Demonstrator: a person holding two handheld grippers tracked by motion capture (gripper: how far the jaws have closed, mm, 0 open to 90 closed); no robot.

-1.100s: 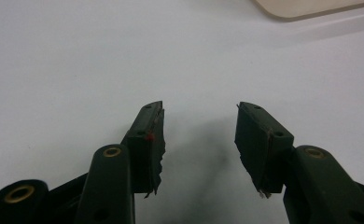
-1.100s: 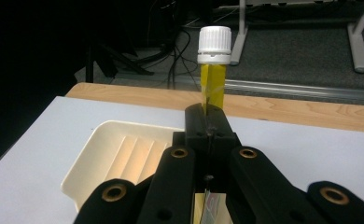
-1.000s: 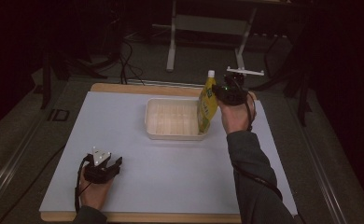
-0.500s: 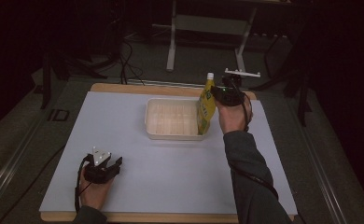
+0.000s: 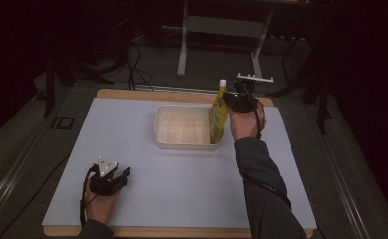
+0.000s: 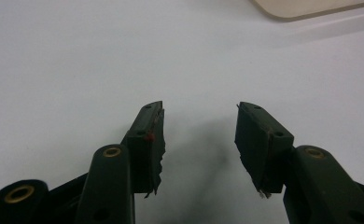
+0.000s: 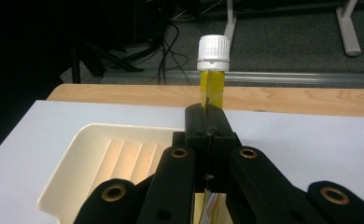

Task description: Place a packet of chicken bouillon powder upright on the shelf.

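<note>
High view: white worktop (image 5: 182, 169) with a wooden edge along the far and near sides, dark floor around it. A cream tray (image 5: 184, 127) sits toward the far middle, ribbed on its floor. The right claw (image 5: 228, 101) holds a yellow pouch (image 5: 218, 115) with a white cap (image 5: 222, 82); the pouch stands upright at the tray's right end, its lower edge down at the tray's right rim, though I cannot tell whether it rests inside or hangs just over it. The right hand (image 5: 245, 122) and sleeve lie right of the tray, and a cable runs along the forearm.

Left claw (image 5: 120, 175) rests low on the worktop near the front left corner, well apart from the tray, with the left hand (image 5: 101, 203) behind it.

Left gripper view: the jaws stand apart with bare white surface between them; nothing is held. The pads look frayed at their inner edges. A corner of the tray (image 6: 306, 6) shows at the top right.

Right gripper view: the jaws are clenched on the pouch (image 7: 212, 91), pinching its flat body edge-on, with the cap (image 7: 213, 53) above the jaw tips. The tray (image 7: 110, 161) lies lower left.

Beyond the worktop's far side: metal stand legs (image 5: 184, 45), floor cables (image 5: 132, 57) and a floor rail.
</note>
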